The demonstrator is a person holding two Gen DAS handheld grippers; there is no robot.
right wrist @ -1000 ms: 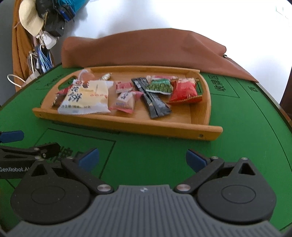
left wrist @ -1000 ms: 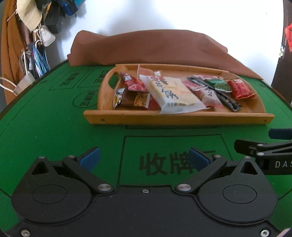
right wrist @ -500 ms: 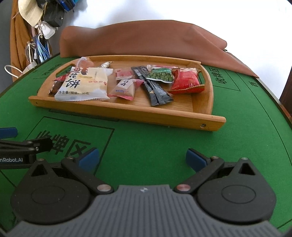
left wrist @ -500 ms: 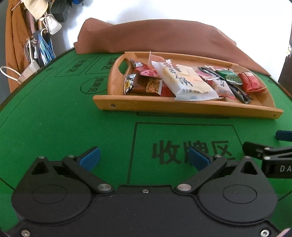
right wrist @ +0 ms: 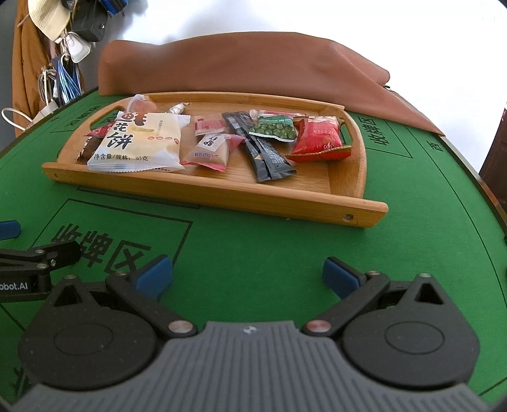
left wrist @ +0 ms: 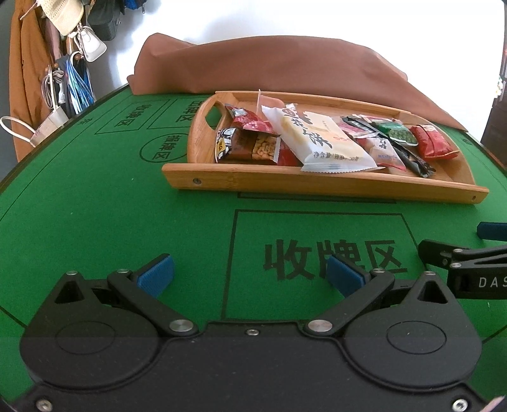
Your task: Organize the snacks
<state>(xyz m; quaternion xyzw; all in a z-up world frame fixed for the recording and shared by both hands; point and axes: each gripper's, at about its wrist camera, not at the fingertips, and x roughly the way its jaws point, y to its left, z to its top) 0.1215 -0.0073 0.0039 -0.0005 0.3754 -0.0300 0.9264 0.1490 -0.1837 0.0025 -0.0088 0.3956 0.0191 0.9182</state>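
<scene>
While hovering low over the green worktop (left wrist: pixel 95 222), left gripper (left wrist: pixel 250 272) sits at bottom centre of its frame, jaws spread wide, nothing between the blue pads. Same for right gripper (right wrist: pixel 247 275) in its own view: jaws wide apart, empty, over bare green felt. Each visible in the other's view too: right one poking in at the right edge of the left view, left one at the left edge of the right view.

Wooden tray (right wrist: pixel 221 193) resting on worktop, mid-frame in both views, well beyond the pads. All snacks inside tray. Left to right in right view:
- large white biscuit pack (right wrist: pixel 139 142), lying partly over a dark-red packet at the tray's left end
- small pink packet (right wrist: pixel 210 150) just right of it, another pale red-printed one behind
- black sachets (right wrist: pixel 263 149), lying diagonally, centre
- green pea packet (right wrist: pixel 275 128) behind, overlapping the sachets' top
- red packet (right wrist: pixel 320 139) at right end, beside the handle cutout

Left view adds a peanut packet (left wrist: pixel 250 147) and dark-red packet (left wrist: pixel 250 122) at tray's left end, tucked against the white pack.

Brown cloth (left wrist: pixel 269 69) bunched behind tray, upper centre. Bags and hat (left wrist: pixel 63 14) hanging at upper left. Black printed boxes and characters on the felt, lower centre.
</scene>
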